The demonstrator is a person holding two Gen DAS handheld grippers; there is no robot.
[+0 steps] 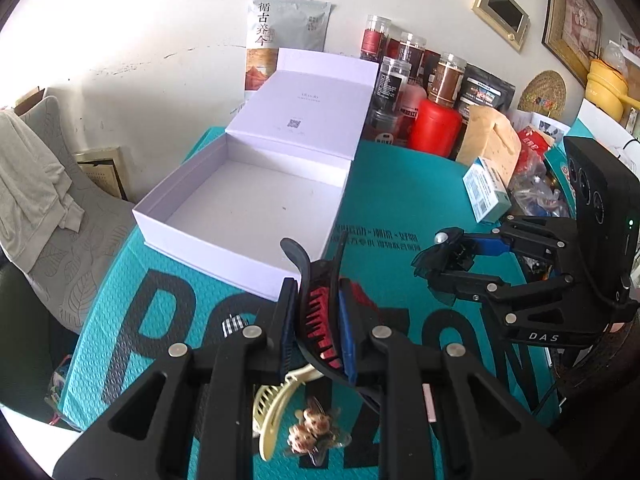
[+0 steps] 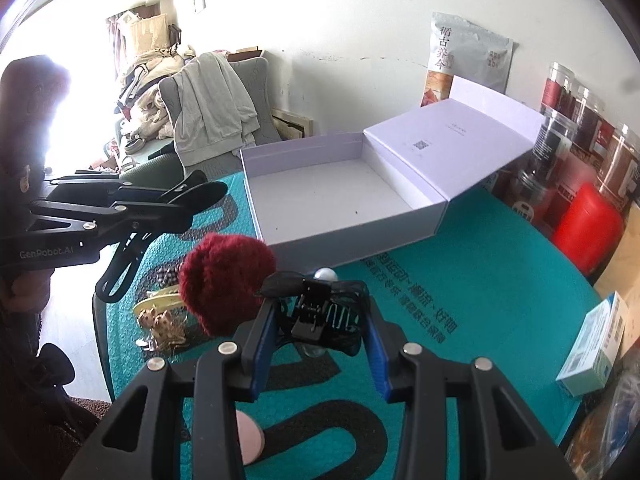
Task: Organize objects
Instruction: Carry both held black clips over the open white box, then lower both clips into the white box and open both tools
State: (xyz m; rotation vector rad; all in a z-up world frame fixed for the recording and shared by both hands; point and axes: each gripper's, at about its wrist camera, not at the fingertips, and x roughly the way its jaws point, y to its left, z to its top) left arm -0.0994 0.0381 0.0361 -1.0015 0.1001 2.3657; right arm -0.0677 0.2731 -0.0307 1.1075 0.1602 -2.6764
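Both tools loaded and the white box (image 1: 256,204) is empty: left gripper (image 1: 316,320) clamped on a black claw clip (image 1: 320,312), right gripper (image 2: 320,316) pinching a pearl-tipped clip (image 2: 320,308), while cream clip (image 1: 272,412) and red pom-pom (image 2: 224,280) wait on the teal mat (image 1: 400,200)

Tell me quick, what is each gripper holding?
Left gripper: closed on a black hair claw clip with red teeth.
Right gripper: closed on a dark pearl hair clip.

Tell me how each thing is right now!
white box: lid open, nothing inside
left gripper: shut on black hair claw
right gripper: shut on pearl hair clip
cream hair claw: lying on teal mat
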